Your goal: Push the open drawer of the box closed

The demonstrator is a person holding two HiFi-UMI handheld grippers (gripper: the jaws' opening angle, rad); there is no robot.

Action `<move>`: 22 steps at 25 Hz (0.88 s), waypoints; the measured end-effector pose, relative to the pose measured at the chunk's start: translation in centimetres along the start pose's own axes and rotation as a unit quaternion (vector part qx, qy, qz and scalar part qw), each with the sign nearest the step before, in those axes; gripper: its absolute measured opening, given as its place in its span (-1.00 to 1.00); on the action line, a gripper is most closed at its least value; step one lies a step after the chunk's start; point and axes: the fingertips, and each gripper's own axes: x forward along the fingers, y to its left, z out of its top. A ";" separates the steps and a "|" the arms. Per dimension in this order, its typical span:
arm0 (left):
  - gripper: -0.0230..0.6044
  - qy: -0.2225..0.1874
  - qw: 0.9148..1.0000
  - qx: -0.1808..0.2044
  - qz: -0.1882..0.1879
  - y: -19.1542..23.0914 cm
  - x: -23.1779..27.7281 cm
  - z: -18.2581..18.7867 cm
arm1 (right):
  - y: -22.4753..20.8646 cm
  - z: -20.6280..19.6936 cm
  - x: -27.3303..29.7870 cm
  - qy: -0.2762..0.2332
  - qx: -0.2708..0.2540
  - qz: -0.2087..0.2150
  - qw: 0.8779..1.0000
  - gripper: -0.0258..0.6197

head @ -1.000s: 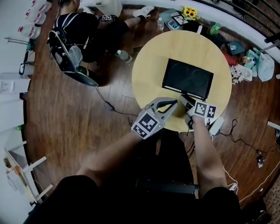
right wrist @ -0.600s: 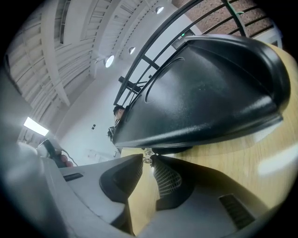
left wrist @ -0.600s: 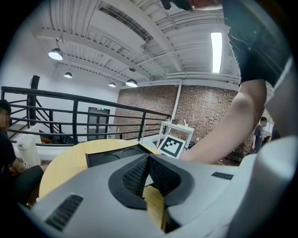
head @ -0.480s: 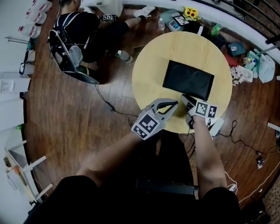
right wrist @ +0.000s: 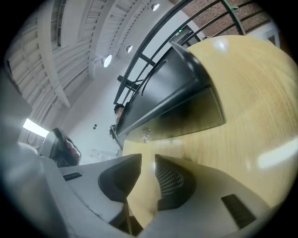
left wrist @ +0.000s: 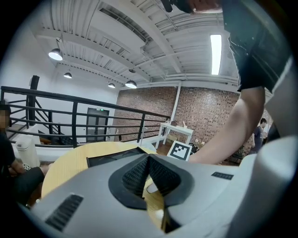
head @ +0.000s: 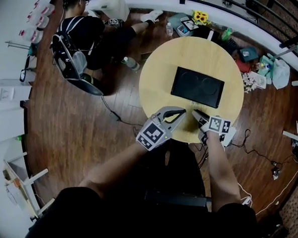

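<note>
A flat black box (head: 197, 87) lies in the middle of the round yellow table (head: 160, 66). In the right gripper view its dark front face (right wrist: 186, 109) looks flush, with a small knob (right wrist: 145, 135) low on it. My right gripper (head: 195, 113) hovers a short way off the box's near edge. Its jaws (right wrist: 148, 160) are opening, a narrow gap shows and nothing is between them. My left gripper (head: 183, 112) sits just left of it, also short of the box, with its pads (left wrist: 139, 174) meeting at the tips and nothing held. The box's top (left wrist: 116, 157) shows beyond them.
A person (head: 89, 27) sits on the wooden floor at the back left. Bags, boxes and sunflowers (head: 201, 15) crowd the floor behind the table along the railing. A white power strip (head: 230, 135) and cables lie by the table's near right edge.
My right gripper has drawn back from the box's near edge toward me. The left gripper has shifted slightly down and left.
</note>
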 end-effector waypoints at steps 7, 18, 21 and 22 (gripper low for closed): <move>-0.85 -0.010 1.000 -0.003 -0.020 -2.8 -2.5 4.0 | 9.1 3.0 -6.5 -0.088 -0.113 0.051 0.988 -0.77; -0.85 -0.086 0.995 0.017 -0.043 -9.7 -8.4 14.3 | 29.3 5.5 -20.4 -0.225 -0.407 0.103 0.879 -0.93; -0.85 -0.103 0.992 0.042 -0.053 -12.1 -10.4 17.1 | 33.3 4.2 -23.3 -0.229 -0.454 0.105 0.855 -0.93; -0.85 -0.108 0.991 0.050 -0.055 -13.0 -11.1 17.9 | 34.4 3.7 -24.3 -0.231 -0.465 0.106 0.848 -0.93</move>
